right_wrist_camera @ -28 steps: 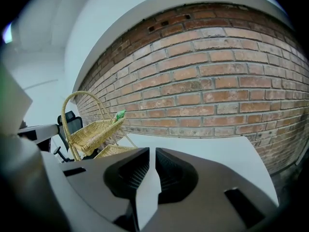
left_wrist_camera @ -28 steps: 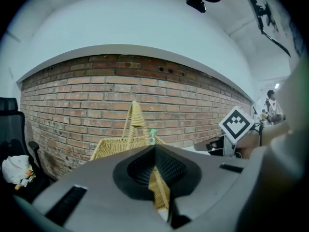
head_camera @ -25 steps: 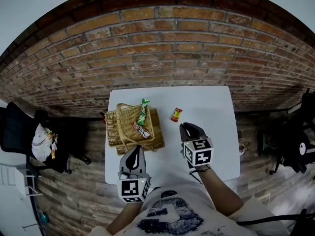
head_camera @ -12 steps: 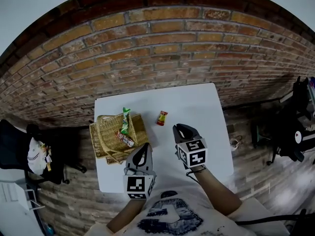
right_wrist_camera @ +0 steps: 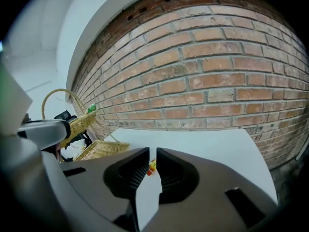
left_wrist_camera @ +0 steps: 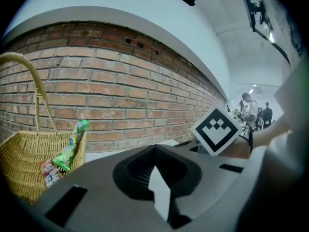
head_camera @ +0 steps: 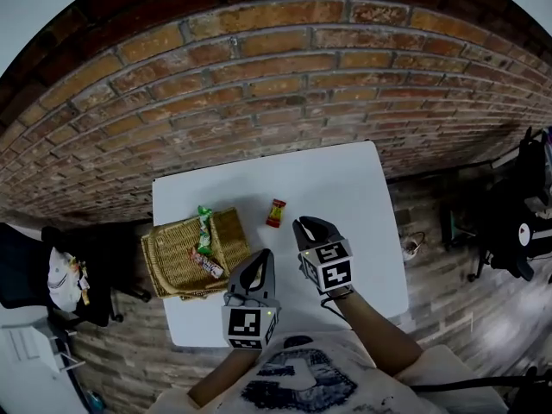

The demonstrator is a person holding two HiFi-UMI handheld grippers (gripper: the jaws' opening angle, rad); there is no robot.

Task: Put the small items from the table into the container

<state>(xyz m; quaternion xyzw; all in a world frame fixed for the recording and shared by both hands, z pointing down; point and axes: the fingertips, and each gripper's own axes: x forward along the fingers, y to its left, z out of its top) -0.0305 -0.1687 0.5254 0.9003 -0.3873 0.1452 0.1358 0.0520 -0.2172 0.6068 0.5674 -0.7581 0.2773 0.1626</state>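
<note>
A red-and-yellow candy [head_camera: 275,213] lies on the white table [head_camera: 345,188], to the right of a wicker basket [head_camera: 172,261]. The basket holds a green packet [head_camera: 204,228] and a red-and-white packet [head_camera: 203,263]. My right gripper [head_camera: 304,228] hovers just right of and nearer than the candy, its jaws a narrow gap apart with nothing between them. In the right gripper view [right_wrist_camera: 152,151] the candy [right_wrist_camera: 152,166] shows through that gap. My left gripper [head_camera: 259,266] hangs right of the basket, tips together and empty. The left gripper view [left_wrist_camera: 154,148] shows the basket [left_wrist_camera: 24,163] and green packet [left_wrist_camera: 70,146] at left.
A brick wall [head_camera: 259,84] rises behind the table. Left of the table stands a black chair [head_camera: 34,266] with a white bag on it. Dark equipment [head_camera: 517,222] stands on the wooden floor at right. People [left_wrist_camera: 248,110] stand far off in the left gripper view.
My left gripper has moved right, away from the basket toward the table's middle. The right gripper has sunk a little and stays beside the candy. The head view has shifted.
</note>
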